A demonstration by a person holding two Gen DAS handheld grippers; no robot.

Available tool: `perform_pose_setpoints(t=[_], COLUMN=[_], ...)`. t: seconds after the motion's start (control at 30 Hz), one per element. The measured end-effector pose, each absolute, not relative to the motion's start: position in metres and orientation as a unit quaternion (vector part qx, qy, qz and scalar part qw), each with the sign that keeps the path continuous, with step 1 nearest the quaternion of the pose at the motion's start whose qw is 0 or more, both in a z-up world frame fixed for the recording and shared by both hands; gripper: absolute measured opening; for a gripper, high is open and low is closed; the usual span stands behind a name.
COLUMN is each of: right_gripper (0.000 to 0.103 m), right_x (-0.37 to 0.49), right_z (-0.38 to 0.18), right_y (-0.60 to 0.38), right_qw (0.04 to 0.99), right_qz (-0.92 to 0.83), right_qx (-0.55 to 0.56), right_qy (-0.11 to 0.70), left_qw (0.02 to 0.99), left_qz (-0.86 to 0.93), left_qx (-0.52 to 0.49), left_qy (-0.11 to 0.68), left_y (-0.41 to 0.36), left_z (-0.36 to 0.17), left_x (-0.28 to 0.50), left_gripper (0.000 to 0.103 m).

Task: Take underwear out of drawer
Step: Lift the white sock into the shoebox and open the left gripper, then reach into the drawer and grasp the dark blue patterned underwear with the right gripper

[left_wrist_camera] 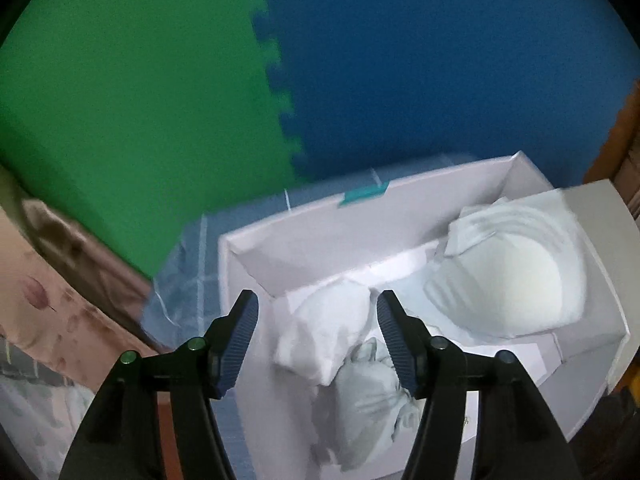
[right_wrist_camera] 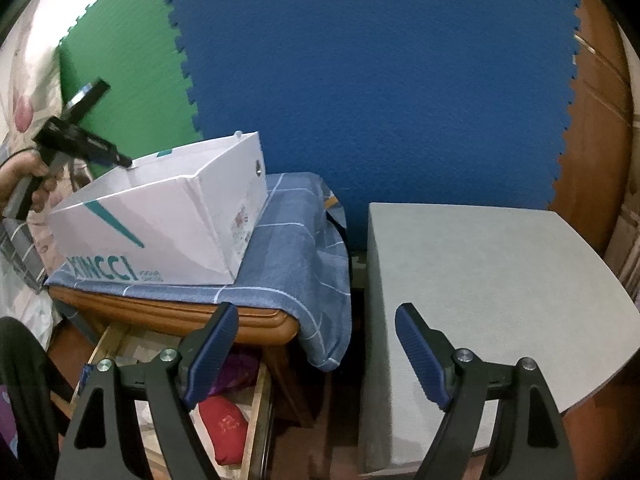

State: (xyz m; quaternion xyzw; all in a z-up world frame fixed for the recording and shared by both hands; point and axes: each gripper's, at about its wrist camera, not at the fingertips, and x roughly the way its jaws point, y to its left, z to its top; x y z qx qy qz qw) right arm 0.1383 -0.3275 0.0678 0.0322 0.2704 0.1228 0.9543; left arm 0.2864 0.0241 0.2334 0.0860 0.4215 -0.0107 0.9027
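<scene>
In the left wrist view my left gripper (left_wrist_camera: 318, 304) is open above a white cardboard box (left_wrist_camera: 280, 236). Between its jaws lies crumpled white and pale grey underwear (left_wrist_camera: 348, 356). A white padded bra (left_wrist_camera: 512, 276) lies in the box's right half. In the right wrist view the same box (right_wrist_camera: 160, 216) stands on a blue checked cloth, and the left gripper (right_wrist_camera: 120, 162) reaches over its far left rim. My right gripper (right_wrist_camera: 314, 316) is open and empty, above the gap between the wooden cabinet and a grey table. Below it a wooden drawer (right_wrist_camera: 256, 412) is pulled open, with red (right_wrist_camera: 224, 428) and purple (right_wrist_camera: 236, 368) fabric inside.
A blue checked cloth (right_wrist_camera: 288, 256) covers the wooden cabinet top (right_wrist_camera: 180, 316). A grey table (right_wrist_camera: 492, 292) stands to the right. Blue (right_wrist_camera: 380, 80) and green (right_wrist_camera: 132, 40) foam mats line the wall behind. A wooden door (right_wrist_camera: 596, 120) is at the far right.
</scene>
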Motion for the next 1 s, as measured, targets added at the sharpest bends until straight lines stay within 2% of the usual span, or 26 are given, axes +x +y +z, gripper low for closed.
perform_pose_setpoints(t=[0.07, 0.1, 0.27, 0.4, 0.5, 0.57, 0.7, 0.9, 1.0], right_gripper=[0.083, 0.083, 0.083, 0.083, 0.083, 0.082, 0.068, 0.068, 0.068], right_x=[0.137, 0.137, 0.127, 0.117, 0.113, 0.109, 0.096, 0.101, 0.103], right_z=[0.068, 0.068, 0.067, 0.065, 0.056, 0.045, 0.022, -0.012, -0.028], right_y=[-0.322, -0.319, -0.288, -0.251, -0.211, -0.172, -0.09, -0.01, 0.02], right_qw=[0.953, 0.951, 0.941, 0.916, 0.87, 0.839, 0.78, 0.739, 0.722], right_qz=[0.137, 0.146, 0.197, 0.267, 0.363, 0.404, 0.472, 0.489, 0.493], right_qx=[0.023, 0.019, -0.037, -0.078, -0.051, -0.072, -0.131, -0.151, -0.18], right_qy=[0.27, 0.272, 0.271, 0.288, 0.33, 0.358, 0.39, 0.438, 0.451], left_qw=[0.92, 0.931, 0.954, 0.951, 0.947, 0.944, 0.947, 0.953, 0.945], left_qz=[0.002, 0.009, 0.014, 0.051, 0.094, 0.139, 0.198, 0.242, 0.257], left_qx=[0.083, 0.072, 0.025, 0.018, 0.012, 0.02, 0.012, -0.017, -0.042], left_qy=[0.383, 0.357, 0.298, 0.304, 0.308, 0.299, 0.254, 0.181, 0.197], left_y=[0.029, 0.036, 0.072, 0.105, 0.132, 0.144, 0.158, 0.164, 0.172], left_z=[0.248, 0.256, 0.261, 0.23, 0.203, 0.186, 0.17, 0.168, 0.163], left_x=[0.258, 0.237, 0.155, 0.102, 0.07, 0.052, 0.013, -0.038, -0.043], left_gripper=[0.091, 0.093, 0.099, 0.099, 0.099, 0.099, 0.099, 0.102, 0.102])
